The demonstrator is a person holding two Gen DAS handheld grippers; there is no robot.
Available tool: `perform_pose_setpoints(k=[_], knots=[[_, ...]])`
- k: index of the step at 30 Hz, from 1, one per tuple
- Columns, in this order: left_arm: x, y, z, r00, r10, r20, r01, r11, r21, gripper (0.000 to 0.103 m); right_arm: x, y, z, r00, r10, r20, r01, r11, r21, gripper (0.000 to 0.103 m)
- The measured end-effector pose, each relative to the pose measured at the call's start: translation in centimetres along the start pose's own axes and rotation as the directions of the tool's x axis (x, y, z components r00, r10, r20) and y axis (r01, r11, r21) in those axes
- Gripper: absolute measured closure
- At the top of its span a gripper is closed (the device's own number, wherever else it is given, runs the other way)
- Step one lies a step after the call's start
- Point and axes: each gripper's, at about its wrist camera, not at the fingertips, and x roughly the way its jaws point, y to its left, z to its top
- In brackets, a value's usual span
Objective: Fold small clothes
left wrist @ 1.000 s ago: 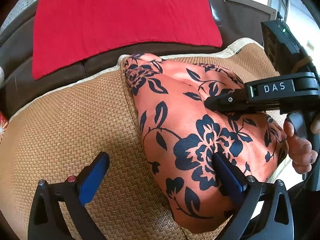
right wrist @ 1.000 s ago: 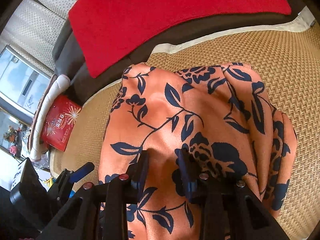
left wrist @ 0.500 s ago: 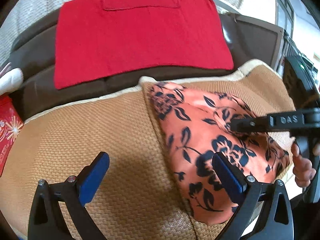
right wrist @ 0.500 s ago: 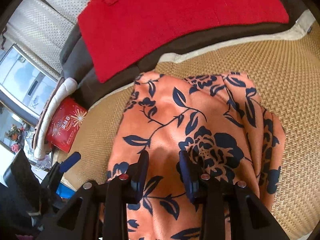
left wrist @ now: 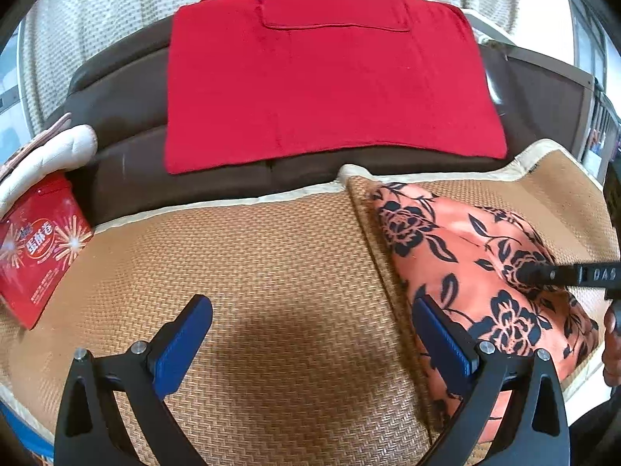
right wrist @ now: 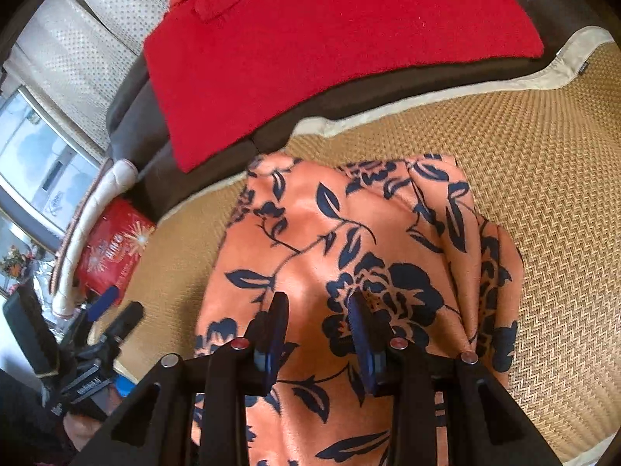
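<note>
An orange garment with dark blue flowers [left wrist: 473, 272] lies folded on a woven straw mat [left wrist: 271, 272]; it also shows in the right wrist view [right wrist: 349, 233]. My left gripper [left wrist: 310, 334] is open and empty over the bare mat, left of the garment. My right gripper [right wrist: 318, 310] hovers just above the garment's middle, its jaws partly apart with a narrow gap, holding nothing. The right gripper's tip also shows in the left wrist view [left wrist: 543, 273] over the garment.
A red cloth [left wrist: 330, 77] drapes over the brown sofa back [left wrist: 128, 147] behind the mat. A red printed box [left wrist: 39, 248] and a cream cushion [left wrist: 42, 159] sit at the left. The mat's cream border [right wrist: 427, 97] runs along the back.
My left gripper has let go of the garment's edge and drawn back to the left over the bare mat. The right gripper has lifted slightly off the garment.
</note>
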Motion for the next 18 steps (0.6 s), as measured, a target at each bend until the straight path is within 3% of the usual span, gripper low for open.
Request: perform_pose_setpoints(k=[3, 18], knots=[[-0.08, 0.25, 0.11, 1.000, 0.016, 0.010, -0.016, 1.000, 0.000, 0.000, 1.13, -0.13, -0.21, 0.999, -0.025, -0.044, 0.025, 1.000, -0.004, 0.066], [0.79, 0.06, 0.21, 0.999, 0.054, 0.003, -0.054, 0.998, 0.014, 0.000, 1.23, -0.32, -0.31, 0.999, -0.010, -0.051, 0.010, 1.000, -0.003, 0.066]])
